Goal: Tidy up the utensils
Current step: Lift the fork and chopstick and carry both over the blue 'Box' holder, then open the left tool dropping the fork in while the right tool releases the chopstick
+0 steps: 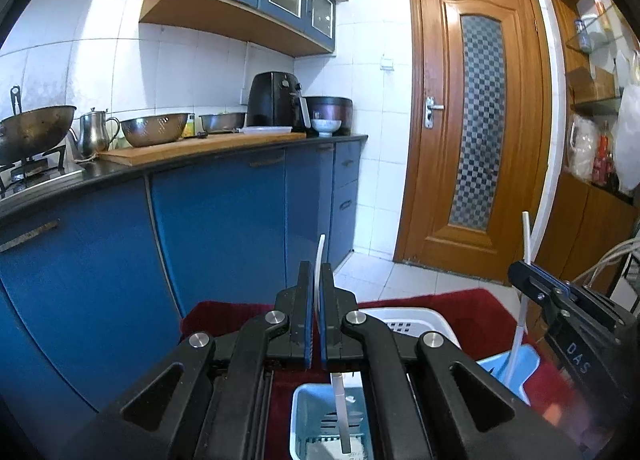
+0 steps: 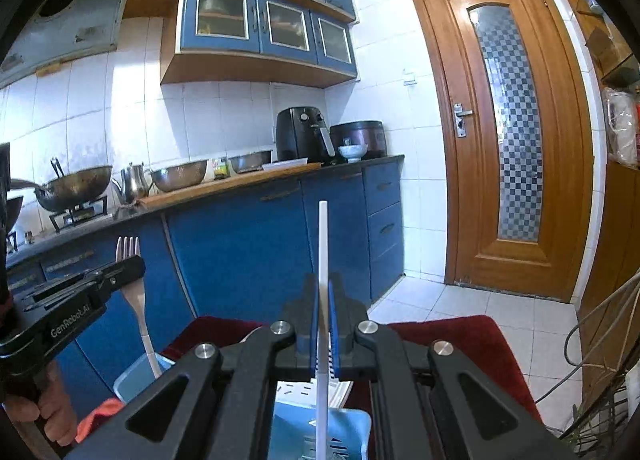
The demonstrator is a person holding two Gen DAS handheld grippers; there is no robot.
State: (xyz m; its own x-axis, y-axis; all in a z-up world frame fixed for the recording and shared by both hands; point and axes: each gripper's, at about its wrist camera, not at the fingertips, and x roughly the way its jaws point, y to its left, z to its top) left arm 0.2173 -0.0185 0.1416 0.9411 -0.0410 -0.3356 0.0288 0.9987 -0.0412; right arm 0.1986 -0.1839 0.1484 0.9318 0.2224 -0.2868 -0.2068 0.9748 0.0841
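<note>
My left gripper (image 1: 317, 272) is shut on a white plastic fork (image 1: 319, 260), held upright; its handle hangs down into a light blue basket (image 1: 298, 420) below. In the right wrist view the same fork (image 2: 136, 300) shows its tines above the left gripper (image 2: 120, 272). My right gripper (image 2: 325, 284) is shut on a thin white utensil (image 2: 322, 244), held upright over another light blue basket (image 2: 356, 432). In the left wrist view that right gripper (image 1: 524, 272) holds the utensil (image 1: 527, 236) above the blue basket (image 1: 524, 364).
A white basket (image 1: 416, 320) lies behind the blue ones on a dark red rug (image 1: 472, 308). Blue kitchen cabinets (image 1: 220, 228) with a counter of pots stand ahead on the left. A wooden door (image 1: 476, 132) is at the right. Cables (image 2: 600, 360) hang at far right.
</note>
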